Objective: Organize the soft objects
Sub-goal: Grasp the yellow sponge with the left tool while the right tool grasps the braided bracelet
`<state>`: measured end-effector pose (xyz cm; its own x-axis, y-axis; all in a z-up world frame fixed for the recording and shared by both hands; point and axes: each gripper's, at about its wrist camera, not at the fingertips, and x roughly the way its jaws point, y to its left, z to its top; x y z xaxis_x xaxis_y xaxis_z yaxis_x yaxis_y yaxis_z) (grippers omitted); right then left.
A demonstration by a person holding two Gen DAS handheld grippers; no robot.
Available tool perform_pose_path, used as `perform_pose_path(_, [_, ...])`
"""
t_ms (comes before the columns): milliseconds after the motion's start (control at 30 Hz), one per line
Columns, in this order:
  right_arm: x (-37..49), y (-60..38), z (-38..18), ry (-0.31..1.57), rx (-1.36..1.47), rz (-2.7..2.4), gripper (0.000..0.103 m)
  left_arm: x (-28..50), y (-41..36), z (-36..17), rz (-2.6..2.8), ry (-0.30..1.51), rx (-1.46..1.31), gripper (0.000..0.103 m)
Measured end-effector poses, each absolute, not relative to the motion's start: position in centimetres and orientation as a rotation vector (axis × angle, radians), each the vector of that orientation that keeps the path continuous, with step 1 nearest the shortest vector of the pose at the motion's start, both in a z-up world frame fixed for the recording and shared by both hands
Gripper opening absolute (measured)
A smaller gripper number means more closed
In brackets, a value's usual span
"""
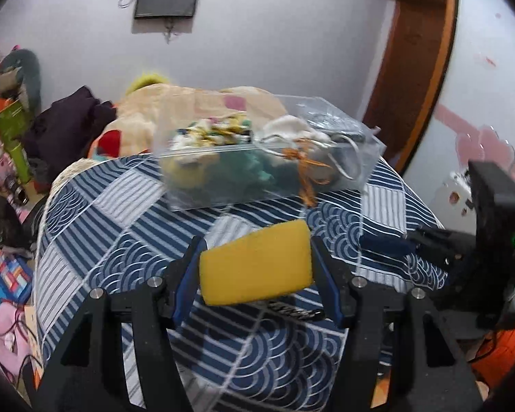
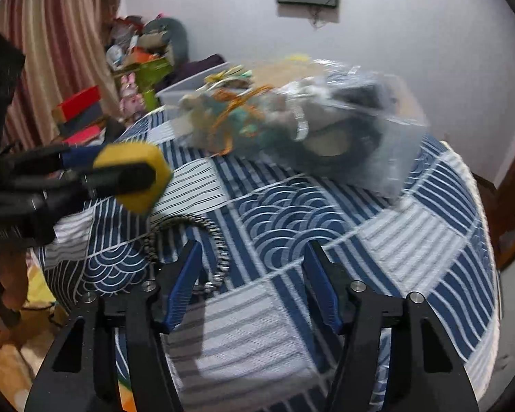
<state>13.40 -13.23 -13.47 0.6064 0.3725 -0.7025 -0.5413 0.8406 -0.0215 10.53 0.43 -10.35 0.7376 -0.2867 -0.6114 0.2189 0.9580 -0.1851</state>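
Observation:
My left gripper [image 1: 255,245] is shut on a yellow sponge [image 1: 255,267] and holds it above the blue patterned quilt [image 1: 127,233]. The sponge also shows at the left of the right wrist view [image 2: 139,175], held in the left gripper [image 2: 134,171]. A clear plastic bin [image 1: 257,158] with several soft items stands further back on the quilt; it also shows in the right wrist view [image 2: 305,134]. My right gripper [image 2: 252,250] is open and empty above the quilt, and its body shows at the right of the left wrist view [image 1: 388,243]. A black coiled hair band [image 2: 189,240] lies under the sponge.
A beige blanket [image 1: 175,110] and dark clothes [image 1: 68,123] lie behind the bin. Toys and boxes [image 1: 7,120] are piled at the left by the wall. A wooden door frame [image 1: 415,68] stands at the right. The quilt's right edge [image 2: 477,240] drops off.

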Motion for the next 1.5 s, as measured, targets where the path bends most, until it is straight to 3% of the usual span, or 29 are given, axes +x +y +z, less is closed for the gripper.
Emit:
perform_pose_path(167, [13.6, -11.5, -14.2, 0.759, -0.322, 0.54, 0.02, 10.4, 2.5, -11.0, -0.248, 0.706, -0.147, 0.06])
perform_pose_path(200, [13.6, -11.3, -14.2, 0.762, -0.325, 0.547, 0.01, 10.4, 2.7, -11.1, -0.244, 0.709, -0.152, 0.06])
perform_pose_path(667, [12.9, -14.0, -8.9, 0.57, -0.222, 0.469, 0.007, 10.1, 3.2, -7.7, -0.22, 0.598, -0.118, 0.06])
perform_pose_path(767, [13.9, -13.5, -9.1, 0.608, -0.216, 0.493, 0.007, 10.2, 3.4, -7.0, -0.217, 0.577, -0.124, 0.06])
perform_pose_path(900, [15.3, -11.8, -12.0, 0.715, -0.287, 0.54, 0.028, 10.3, 3.4, -7.2, -0.22, 0.581, -0.131, 0.06])
perform_pose_path(1067, [16.8, -10.1, -14.6, 0.795, -0.341, 0.561, 0.028, 10.4, 3.2, -8.6, -0.217, 0.624, -0.117, 0.06])
perform_pose_path(1100, [17.0, -9.9, -14.7, 0.791, -0.345, 0.562, 0.027, 10.4, 3.2, -8.8, -0.217, 0.629, -0.116, 0.06])
perform_pose_path(1133, [17.0, -9.8, -14.6, 0.785, -0.35, 0.561, 0.011, 10.4, 3.2, -8.9, -0.216, 0.631, -0.114, 0.06])
perform_pose_path(1167, [17.2, -9.5, -14.6, 0.792, -0.363, 0.547, 0.007, 10.4, 3.3, -9.0, -0.214, 0.63, -0.111, 0.06])
perform_pose_path(1500, [14.2, -10.7, -11.1, 0.653, -0.256, 0.594, 0.007, 10.9, 4.3, -7.2, -0.192, 0.563, -0.138, 0.06])
